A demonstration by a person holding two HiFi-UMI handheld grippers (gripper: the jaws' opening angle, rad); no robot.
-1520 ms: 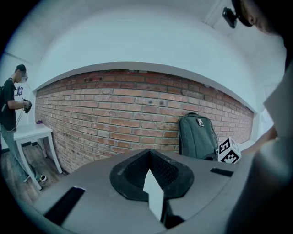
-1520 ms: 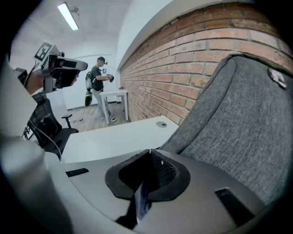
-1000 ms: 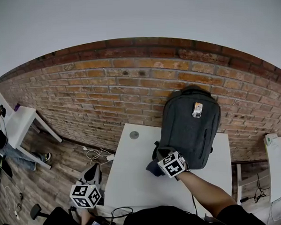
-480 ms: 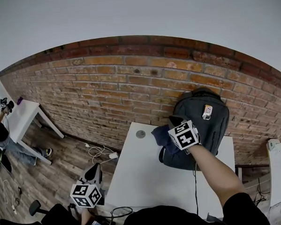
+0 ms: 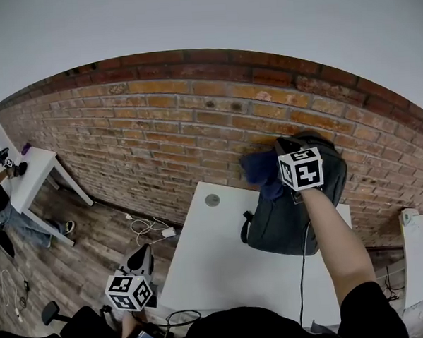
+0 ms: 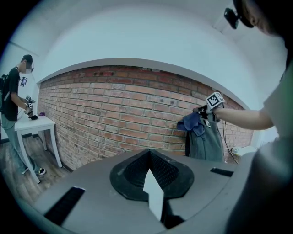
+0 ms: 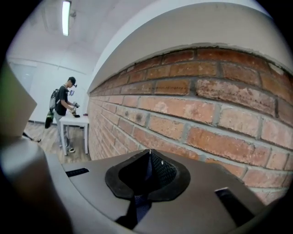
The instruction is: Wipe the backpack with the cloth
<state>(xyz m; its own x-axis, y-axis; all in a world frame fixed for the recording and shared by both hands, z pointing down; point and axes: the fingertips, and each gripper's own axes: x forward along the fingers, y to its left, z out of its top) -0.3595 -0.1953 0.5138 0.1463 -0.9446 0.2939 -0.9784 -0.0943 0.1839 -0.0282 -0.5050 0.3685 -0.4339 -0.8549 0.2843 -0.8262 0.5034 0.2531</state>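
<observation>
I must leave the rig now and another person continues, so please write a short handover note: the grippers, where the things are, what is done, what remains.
Right gripper: shut on the blue cloth, raised at the top of the backpack, close to the brick wall.
Left gripper: shut, nothing in it, low beside the table, away from the work.
Backpack: upright on the white table, against the wall.
Done: the cloth is gripped and at the backpack. How much is wiped does not show.
Left: probably wiping the front and sides.
</observation>
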